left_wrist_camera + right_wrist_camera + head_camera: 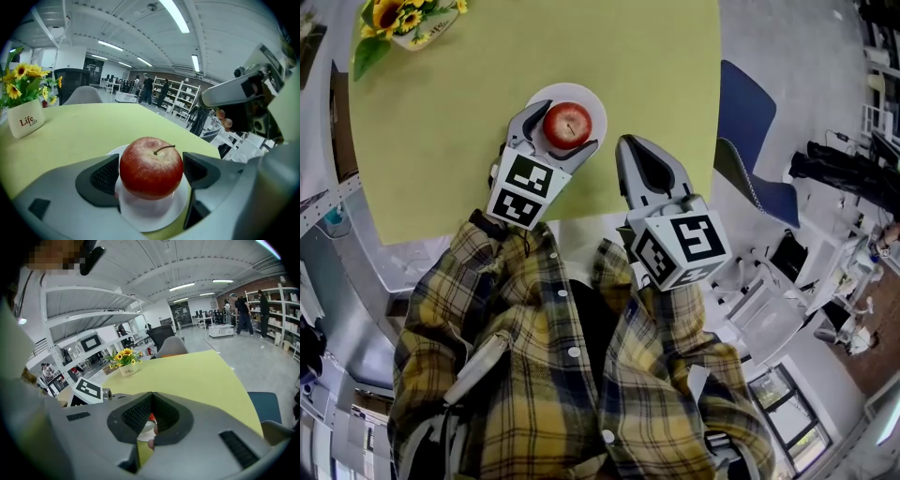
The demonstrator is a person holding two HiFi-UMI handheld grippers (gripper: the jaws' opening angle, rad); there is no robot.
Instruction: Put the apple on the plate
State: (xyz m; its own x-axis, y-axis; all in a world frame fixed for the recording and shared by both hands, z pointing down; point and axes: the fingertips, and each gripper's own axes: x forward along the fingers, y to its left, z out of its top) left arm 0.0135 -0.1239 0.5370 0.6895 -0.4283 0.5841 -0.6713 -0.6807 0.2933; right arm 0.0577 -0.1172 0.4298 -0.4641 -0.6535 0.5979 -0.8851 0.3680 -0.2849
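Observation:
A red apple (pixel 567 123) with a short stem sits between the pads of my left gripper (pixel 562 133), which is shut on it. The apple (pixel 151 168) hangs just over a small white plate (pixel 154 216) near the front edge of the yellow-green table (pixel 441 122). The plate's rim (pixel 581 94) shows past the apple in the head view. My right gripper (pixel 630 150) is held right of the plate over the table's front edge, shut with nothing in it. In the right gripper view its pads (pixel 140 414) meet, and a sliver of apple and plate shows behind them.
A white pot of sunflowers (pixel 403 23) stands at the table's far left corner, seen also as the pot (pixel 26 122) in the left gripper view. A blue chair (pixel 750 122) stands right of the table. Shelving and people are far back.

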